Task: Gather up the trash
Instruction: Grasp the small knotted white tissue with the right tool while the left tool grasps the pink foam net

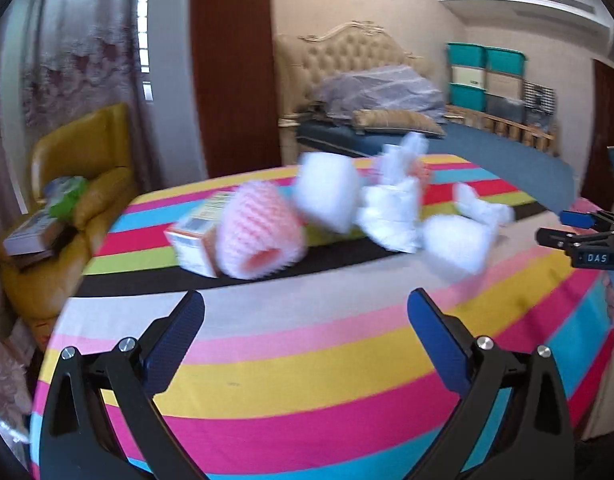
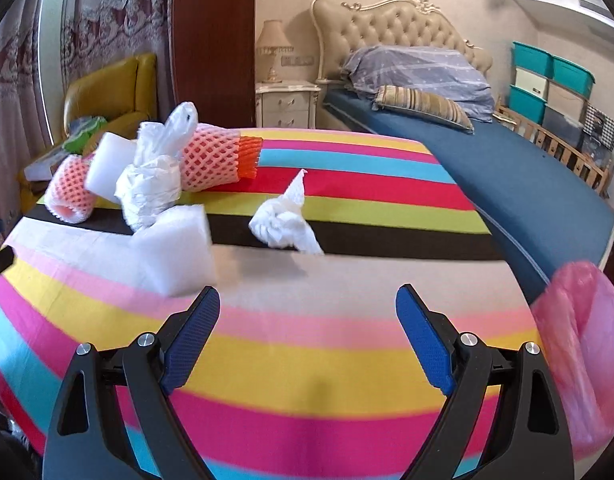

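On the striped cloth (image 2: 307, 360): two foam nets (image 2: 211, 160), two foam blocks (image 2: 175, 252); both grippers' jaws wide, empty.

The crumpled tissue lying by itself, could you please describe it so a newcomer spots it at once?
Start at the striped tablecloth and find its black stripe. The crumpled tissue lies on that stripe, apart from the trash pile, with one twisted tip pointing up.

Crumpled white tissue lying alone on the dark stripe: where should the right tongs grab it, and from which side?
Probably the bunched lower body of the crumpled tissue, not the thin twisted tip sticking up. Come down from above and the near side: it lies apart from the foam block, with bare striped cloth around it. The right tongs are open and empty.
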`<action>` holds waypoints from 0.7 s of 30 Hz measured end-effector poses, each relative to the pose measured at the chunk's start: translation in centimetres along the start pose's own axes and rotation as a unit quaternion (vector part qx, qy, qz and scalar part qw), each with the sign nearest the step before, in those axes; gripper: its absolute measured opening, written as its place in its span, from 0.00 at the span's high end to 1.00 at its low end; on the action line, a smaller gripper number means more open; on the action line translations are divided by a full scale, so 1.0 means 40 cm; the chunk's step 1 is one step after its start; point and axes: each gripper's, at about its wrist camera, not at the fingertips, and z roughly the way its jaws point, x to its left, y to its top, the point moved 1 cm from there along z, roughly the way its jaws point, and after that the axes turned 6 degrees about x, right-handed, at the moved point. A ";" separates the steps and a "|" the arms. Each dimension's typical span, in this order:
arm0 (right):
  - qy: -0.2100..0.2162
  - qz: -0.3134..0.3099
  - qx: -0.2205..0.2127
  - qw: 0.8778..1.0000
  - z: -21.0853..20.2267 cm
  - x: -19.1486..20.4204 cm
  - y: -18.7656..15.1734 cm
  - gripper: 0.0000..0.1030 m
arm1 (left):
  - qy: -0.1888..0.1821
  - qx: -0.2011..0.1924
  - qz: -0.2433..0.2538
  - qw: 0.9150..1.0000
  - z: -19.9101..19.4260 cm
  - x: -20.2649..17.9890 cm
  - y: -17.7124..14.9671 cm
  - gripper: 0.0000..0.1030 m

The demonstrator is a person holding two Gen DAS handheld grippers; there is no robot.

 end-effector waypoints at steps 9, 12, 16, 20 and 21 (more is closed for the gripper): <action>0.005 -0.019 0.039 0.999 0.152 0.032 0.114 0.27 | 0.031 0.026 -0.004 0.999 0.058 0.066 0.029 0.04; 0.015 -0.022 0.048 0.999 0.185 0.038 0.135 0.32 | 0.016 0.031 -0.010 0.999 0.078 0.073 0.043 0.04; 0.026 -0.018 0.059 0.998 0.205 0.038 0.146 0.46 | -0.018 0.057 -0.047 0.997 0.117 0.095 0.061 0.04; 0.042 -0.028 0.065 0.997 0.208 0.047 0.147 0.64 | -0.028 0.058 -0.069 0.996 0.138 0.106 0.076 0.05; 0.038 -0.031 0.064 0.997 0.207 0.051 0.149 0.65 | -0.029 0.058 -0.072 0.995 0.142 0.107 0.079 0.05</action>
